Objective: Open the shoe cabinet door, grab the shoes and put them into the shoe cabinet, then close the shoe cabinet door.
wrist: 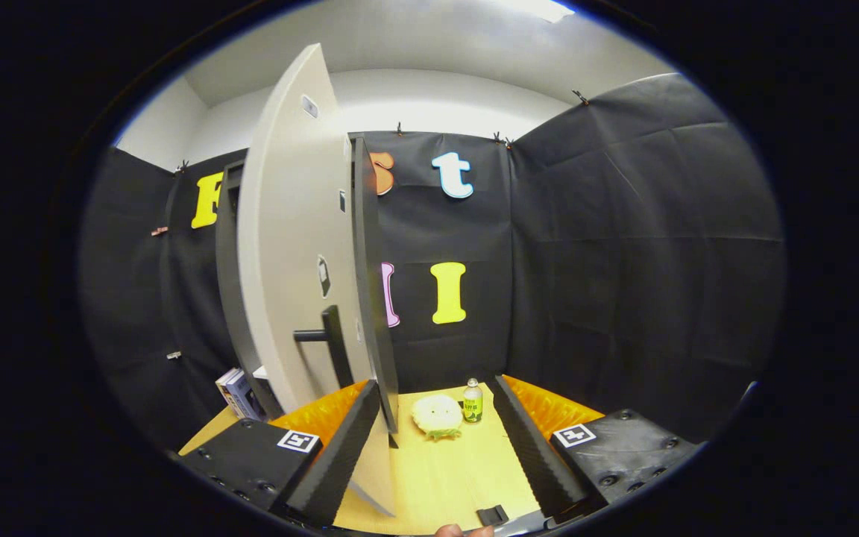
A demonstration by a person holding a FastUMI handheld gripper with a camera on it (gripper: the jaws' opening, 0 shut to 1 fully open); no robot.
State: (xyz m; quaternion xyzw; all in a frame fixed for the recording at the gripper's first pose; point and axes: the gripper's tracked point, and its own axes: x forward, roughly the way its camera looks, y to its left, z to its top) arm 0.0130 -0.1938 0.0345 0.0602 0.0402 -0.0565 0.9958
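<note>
The jaws (435, 440) stand wide apart with nothing gripped between them. The door's (291, 261) lower free edge comes down just inside the left finger (340, 455), so that finger sits beside the door while the right finger (537, 455) is well clear of it. A fingertip of the person's hand (463, 531) shows at the very near edge, next to a small dark clip (492, 514) lying on the surface (444, 477).

The surface is pale wood and runs forward between the fingers. The door is swung open and seen nearly edge-on: a pale inner face, a dark outer edge, tall and upright, reaching from the surface to well above the booth wall. A dark bar handle (329, 344) sticks out from it low down, just above the left finger. Behind the door, the dark frame of the cabinet (230, 298) shows as a narrow upright strip. At its foot stand a couple of boxes or books (239, 393), leaning slightly.

Beyond the fingers, roughly midway between them, a soft, pale, rounded thing (437, 415), perhaps a slipper, lies on the surface; what it is I cannot tell for sure. Just beside it on the right stands a small bottle (473, 401) with a green label and pale cap, upright, close to the slipper-like thing and possibly touching it. Behind both hangs the black cloth wall (623, 261).
</note>
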